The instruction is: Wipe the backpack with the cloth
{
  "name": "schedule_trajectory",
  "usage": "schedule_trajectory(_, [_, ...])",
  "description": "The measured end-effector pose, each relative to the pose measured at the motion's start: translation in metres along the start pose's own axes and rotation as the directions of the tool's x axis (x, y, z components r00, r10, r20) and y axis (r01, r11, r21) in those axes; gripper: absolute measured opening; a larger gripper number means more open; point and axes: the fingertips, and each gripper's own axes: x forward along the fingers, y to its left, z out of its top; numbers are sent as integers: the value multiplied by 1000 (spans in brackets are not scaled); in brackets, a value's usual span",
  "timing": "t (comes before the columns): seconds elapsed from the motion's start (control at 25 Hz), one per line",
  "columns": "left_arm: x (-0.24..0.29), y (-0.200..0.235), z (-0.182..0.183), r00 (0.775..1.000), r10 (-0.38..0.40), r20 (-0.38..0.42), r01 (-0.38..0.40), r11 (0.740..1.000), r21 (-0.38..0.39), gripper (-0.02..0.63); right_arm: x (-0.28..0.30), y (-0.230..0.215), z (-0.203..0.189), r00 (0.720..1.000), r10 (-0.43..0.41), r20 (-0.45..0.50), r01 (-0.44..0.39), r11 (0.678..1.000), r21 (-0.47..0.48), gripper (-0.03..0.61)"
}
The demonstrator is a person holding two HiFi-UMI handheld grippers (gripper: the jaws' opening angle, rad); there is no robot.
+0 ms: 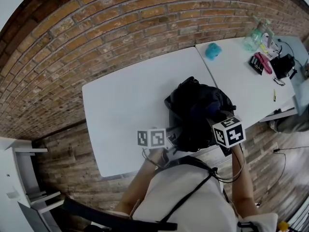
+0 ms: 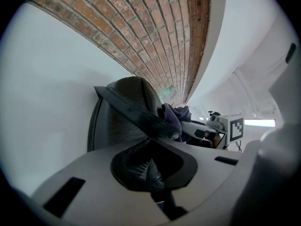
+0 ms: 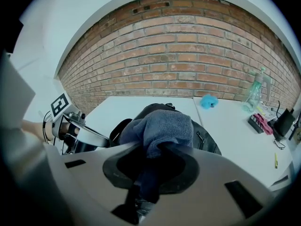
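Your right gripper (image 3: 149, 175) is closest, fingers clamped on the grey-blue cloth (image 3: 162, 124), which bunches up over the top of the black backpack (image 3: 207, 143). Left gripper (image 2: 157, 175): fingers shut on dark backpack fabric, a strap or mesh edge on the side nearest you. The backpack lies on the white counter (image 1: 125, 100), at the edge nearest you, right by the seam to a second counter.

Risks, as I judge them:
- You hold the cloth by a small pinch, with most of it loose ahead of the fingers. A hard drag could pull it out, or fold it over instead of wiping.
- Your left hold is on soft fabric, not the body. The backpack may swing or slide on the smooth counter.
- The backpack is at the edge, so a pull toward you could tip it off.
- The zipper pull (image 3: 199, 136) on the backpack's right flank could snag the cloth.

Containers:
- Nothing shows inside the backpack, and I can't tell if it is fully zipped.
- A clear spray bottle (image 1: 254, 34) stands well beyond the backpack to its right, by the wall. It is pale-tinted and I can't tell the fill level.
- A small teal thing (image 1: 213, 50) lies between the bottle and the backpack, loose on the second counter, in nothing.
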Motion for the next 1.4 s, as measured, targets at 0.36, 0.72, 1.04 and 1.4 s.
schedule_trajectory(0.36, [0, -1, 0, 1000, -1, 1, 1, 1000, -5, 3, -16, 19, -18, 998, 56, -26, -56, 998, 7, 77])
schedule_trajectory(0.72, [0, -1, 0, 1000, -5, -1, 5, 1000, -5, 3, -25, 35, -41, 994, 91, -62, -89, 996, 28, 77])
schedule_trajectory(1.04, [1, -1, 0, 1000, -8, -1, 8, 1000, -13, 3, -28, 47, -55, 989, 111, -103, -110, 994, 14, 77])
schedule_trajectory(1.4, [0, -2, 4, 1000, -26, -9, 26, 999, -23, 3, -28, 60, -70, 977, 150, -152, -149, 989, 13, 77])
